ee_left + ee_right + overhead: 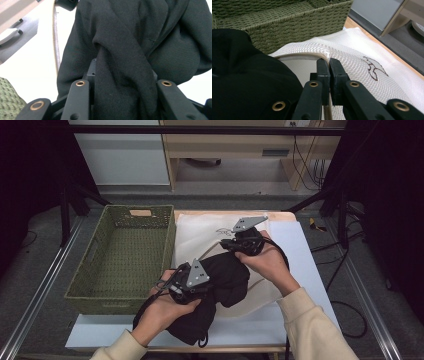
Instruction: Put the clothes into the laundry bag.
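Nearest the lens in the lower middle of the high view, the left gripper (197, 282) has its fingers clamped on a thick fold of the black garment (220, 285), which lies bunched on the white mesh bag (200, 237). At centre frame, the right gripper (235, 245) pinches the bag's rim (312, 55), fingers clenched. The green woven basket (125, 255) stands at left on the surface (300, 255).

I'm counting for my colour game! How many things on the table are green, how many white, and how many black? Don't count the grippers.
Green: 1, the woven rectangular basket
White: 1, the mesh fabric bag with a small dark emblem
Black: 1, the crumpled cloth garment
Total: 3
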Demonstrator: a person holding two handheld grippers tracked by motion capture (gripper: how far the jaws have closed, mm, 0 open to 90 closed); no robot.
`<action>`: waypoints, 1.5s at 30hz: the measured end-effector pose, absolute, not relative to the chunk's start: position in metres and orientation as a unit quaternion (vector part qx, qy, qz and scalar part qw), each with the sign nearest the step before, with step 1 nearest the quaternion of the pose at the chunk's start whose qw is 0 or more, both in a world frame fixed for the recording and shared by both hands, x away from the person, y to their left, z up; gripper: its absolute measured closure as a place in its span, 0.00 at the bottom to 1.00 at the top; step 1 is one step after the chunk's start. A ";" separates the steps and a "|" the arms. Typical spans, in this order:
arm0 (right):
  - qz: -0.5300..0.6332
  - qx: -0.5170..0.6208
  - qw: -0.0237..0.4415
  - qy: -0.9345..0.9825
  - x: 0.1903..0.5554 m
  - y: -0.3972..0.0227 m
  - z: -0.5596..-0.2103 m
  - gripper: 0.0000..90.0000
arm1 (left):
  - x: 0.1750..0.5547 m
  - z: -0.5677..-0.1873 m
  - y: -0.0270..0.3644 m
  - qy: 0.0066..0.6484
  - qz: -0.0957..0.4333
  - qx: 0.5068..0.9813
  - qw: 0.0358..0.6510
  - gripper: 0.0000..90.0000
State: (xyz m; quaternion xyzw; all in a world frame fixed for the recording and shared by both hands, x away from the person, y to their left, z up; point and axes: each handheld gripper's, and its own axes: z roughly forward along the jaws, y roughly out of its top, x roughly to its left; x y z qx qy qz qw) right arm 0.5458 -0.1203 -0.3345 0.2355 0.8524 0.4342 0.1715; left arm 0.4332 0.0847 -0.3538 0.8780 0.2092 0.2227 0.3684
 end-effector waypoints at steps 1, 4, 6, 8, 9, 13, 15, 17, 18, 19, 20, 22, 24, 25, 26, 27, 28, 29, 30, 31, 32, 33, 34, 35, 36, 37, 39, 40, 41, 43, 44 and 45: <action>0.434 0.236 0.171 0.852 0.546 -0.120 -0.335 0.97 | 0.433 -0.354 0.085 0.209 0.223 0.878 0.368 0.69; 0.439 0.236 0.171 0.850 0.545 -0.120 -0.336 0.97 | 0.437 -0.361 0.082 0.224 0.218 0.877 0.364 0.69; 0.438 0.235 0.172 0.850 0.544 -0.121 -0.336 0.97 | 0.439 -0.362 0.081 0.226 0.219 0.877 0.362 0.69; 0.440 0.236 0.172 0.849 0.543 -0.123 -0.336 0.97 | 0.439 -0.363 0.080 0.224 0.223 0.878 0.360 0.69; 0.441 0.236 0.171 0.849 0.543 -0.123 -0.335 0.97 | 0.440 -0.363 0.080 0.224 0.224 0.878 0.359 0.69; 0.447 0.241 0.169 0.844 0.544 -0.123 -0.335 0.97 | 0.442 -0.368 0.079 0.232 0.225 0.876 0.358 0.69; 0.448 0.239 0.170 0.845 0.544 -0.122 -0.335 0.97 | 0.443 -0.372 0.079 0.238 0.222 0.874 0.360 0.68; 0.446 0.237 0.172 0.846 0.543 -0.121 -0.335 0.97 | 0.443 -0.374 0.080 0.239 0.222 0.875 0.358 0.68; 0.444 0.236 0.173 0.847 0.542 -0.122 -0.335 0.97 | 0.444 -0.375 0.080 0.240 0.220 0.876 0.356 0.68; 0.444 0.236 0.173 0.847 0.542 -0.122 -0.335 0.97 | 0.444 -0.377 0.079 0.243 0.220 0.874 0.358 0.69; 0.445 0.236 0.173 0.846 0.542 -0.122 -0.335 0.97 | 0.444 -0.377 0.080 0.242 0.221 0.876 0.355 0.69; 0.447 0.235 0.172 0.846 0.542 -0.122 -0.335 0.97 | 0.444 -0.378 0.080 0.244 0.223 0.875 0.354 0.69; 0.446 0.234 0.172 0.847 0.541 -0.122 -0.335 0.97 | 0.444 -0.378 0.081 0.246 0.224 0.874 0.353 0.69; 0.445 0.234 0.172 0.847 0.541 -0.121 -0.335 0.97 | 0.444 -0.379 0.081 0.247 0.224 0.874 0.353 0.68; 0.445 0.233 0.171 0.848 0.541 -0.121 -0.335 0.97 | 0.445 -0.379 0.080 0.247 0.224 0.873 0.354 0.69; 0.444 0.232 0.172 0.848 0.540 -0.121 -0.335 0.97 | 0.445 -0.379 0.080 0.249 0.225 0.873 0.353 0.68; 0.445 0.233 0.172 0.848 0.539 -0.121 -0.335 0.97 | 0.445 -0.380 0.079 0.250 0.225 0.873 0.355 0.69; 0.444 0.230 0.172 0.849 0.539 -0.120 -0.335 0.97 | 0.446 -0.380 0.079 0.250 0.225 0.873 0.354 0.68; 0.444 0.230 0.172 0.849 0.538 -0.120 -0.335 0.97 | 0.447 -0.381 0.079 0.251 0.225 0.872 0.355 0.68; 0.443 0.230 0.173 0.849 0.538 -0.120 -0.335 0.97 | 0.447 -0.381 0.078 0.252 0.224 0.872 0.354 0.69; 0.443 0.228 0.174 0.850 0.538 -0.120 -0.335 0.97 | 0.448 -0.382 0.078 0.253 0.223 0.872 0.354 0.69; 0.442 0.227 0.174 0.850 0.537 -0.120 -0.335 0.97 | 0.449 -0.383 0.077 0.254 0.223 0.872 0.355 0.69; 0.441 0.227 0.174 0.851 0.537 -0.120 -0.335 0.97 | 0.450 -0.384 0.077 0.256 0.223 0.872 0.354 0.69; 0.440 0.226 0.174 0.851 0.536 -0.119 -0.335 0.97 | 0.450 -0.384 0.077 0.256 0.223 0.872 0.354 0.68; 0.441 0.227 0.174 0.851 0.536 -0.119 -0.335 0.97 | 0.452 -0.386 0.077 0.260 0.222 0.870 0.355 0.68; 0.440 0.226 0.174 0.852 0.536 -0.119 -0.335 0.97 | 0.452 -0.387 0.077 0.263 0.222 0.869 0.355 0.68; 0.439 0.225 0.174 0.852 0.536 -0.119 -0.335 0.97 | 0.453 -0.388 0.078 0.264 0.222 0.870 0.354 0.68; 0.438 0.225 0.174 0.853 0.536 -0.119 -0.335 0.97 | 0.453 -0.388 0.078 0.264 0.221 0.870 0.352 0.68; 0.437 0.224 0.174 0.853 0.535 -0.119 -0.335 0.97 | 0.453 -0.389 0.079 0.268 0.221 0.868 0.354 0.68; 0.436 0.224 0.174 0.854 0.535 -0.119 -0.335 0.97 | 0.453 -0.389 0.079 0.268 0.221 0.868 0.355 0.68; 0.436 0.224 0.174 0.854 0.535 -0.119 -0.335 0.97 | 0.453 -0.389 0.079 0.267 0.222 0.867 0.357 0.68; 0.436 0.223 0.174 0.854 0.535 -0.119 -0.335 0.97 | 0.452 -0.389 0.079 0.268 0.219 0.867 0.358 0.68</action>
